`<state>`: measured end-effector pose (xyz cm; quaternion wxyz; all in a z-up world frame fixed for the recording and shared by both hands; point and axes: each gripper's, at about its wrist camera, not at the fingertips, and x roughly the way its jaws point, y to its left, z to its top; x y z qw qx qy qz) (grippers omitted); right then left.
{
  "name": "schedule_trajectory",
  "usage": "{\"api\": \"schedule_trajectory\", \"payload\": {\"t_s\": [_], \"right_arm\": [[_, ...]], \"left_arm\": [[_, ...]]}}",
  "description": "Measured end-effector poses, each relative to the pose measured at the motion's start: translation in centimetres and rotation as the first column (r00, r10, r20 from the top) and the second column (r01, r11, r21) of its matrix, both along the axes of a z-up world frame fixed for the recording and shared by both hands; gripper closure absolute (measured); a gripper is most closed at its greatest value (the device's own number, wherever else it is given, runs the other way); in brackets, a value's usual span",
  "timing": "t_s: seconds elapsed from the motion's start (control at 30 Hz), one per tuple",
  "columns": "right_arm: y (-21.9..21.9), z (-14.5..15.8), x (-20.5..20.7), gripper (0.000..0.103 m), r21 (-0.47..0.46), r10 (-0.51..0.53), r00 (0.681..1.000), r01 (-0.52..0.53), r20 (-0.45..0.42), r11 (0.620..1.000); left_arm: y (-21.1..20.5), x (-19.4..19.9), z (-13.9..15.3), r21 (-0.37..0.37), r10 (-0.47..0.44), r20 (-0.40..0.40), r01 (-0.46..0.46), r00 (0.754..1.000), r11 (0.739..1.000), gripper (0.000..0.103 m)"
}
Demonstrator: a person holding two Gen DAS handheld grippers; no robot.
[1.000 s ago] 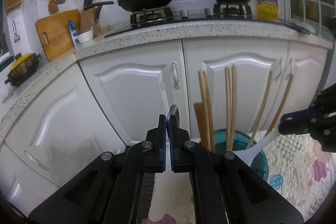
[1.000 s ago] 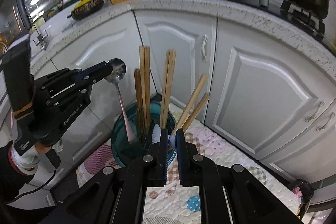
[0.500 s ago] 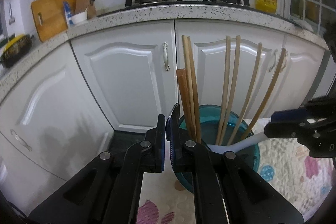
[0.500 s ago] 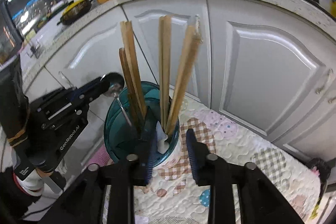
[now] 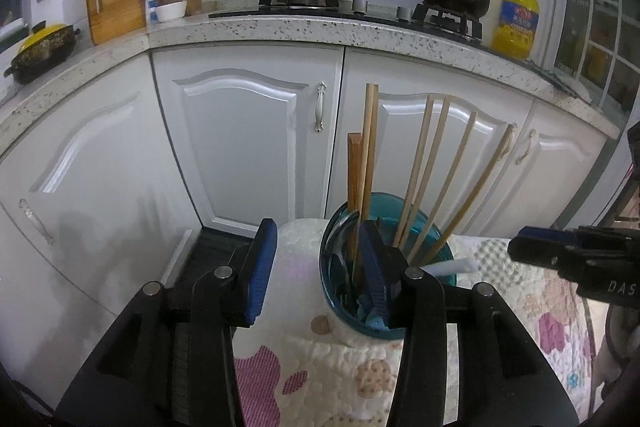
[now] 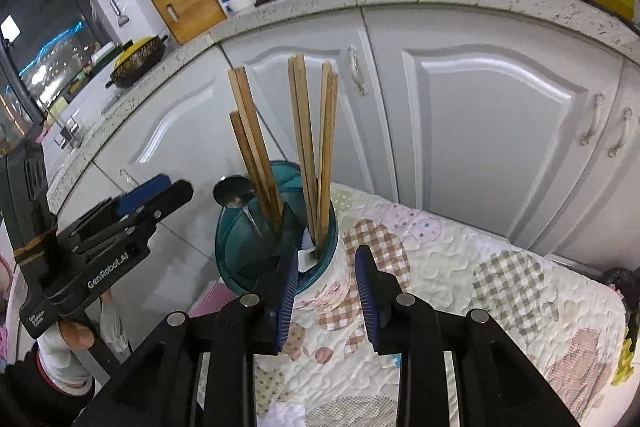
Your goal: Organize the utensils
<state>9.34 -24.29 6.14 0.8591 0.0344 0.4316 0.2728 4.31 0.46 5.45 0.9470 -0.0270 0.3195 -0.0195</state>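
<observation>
The teal holder (image 6: 240, 259) is stood on the quilted cloth (image 6: 460, 267) and is filled with wooden chopsticks (image 6: 308, 147), a metal spoon (image 6: 234, 191) at its 10 o'clock rim, and a white spoon (image 5: 450, 267). The left gripper (image 5: 316, 267) is held level at the holder's 9 o'clock, jaws spread, nothing held. The right gripper (image 6: 326, 287) is kept at 6 o'clock, jaws also spread.

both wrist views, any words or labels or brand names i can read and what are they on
"GenRobot.AI": white print on the side of the left gripper, seen in the right wrist view.
"DAS": cut-off white letters on the body of the right gripper, at the left wrist view's edge.
Small print lower on the left gripper's handle: too small to read.
Label on the yellow oil bottle: blurred, unreadable.
</observation>
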Motion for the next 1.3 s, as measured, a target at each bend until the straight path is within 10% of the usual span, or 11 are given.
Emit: {"api": "schedule_trajectory", "payload": {"t_s": [1.3], "right_arm": [[1.7,1.0,-8.6,0.060,-0.030,-0.130,0.976,0.137,0.177,0.990]], "left_arm": [[-1.3,-8.6,0.9,0.014,0.102,0.053,-0.103,0.993,0.995,0.061]]}}
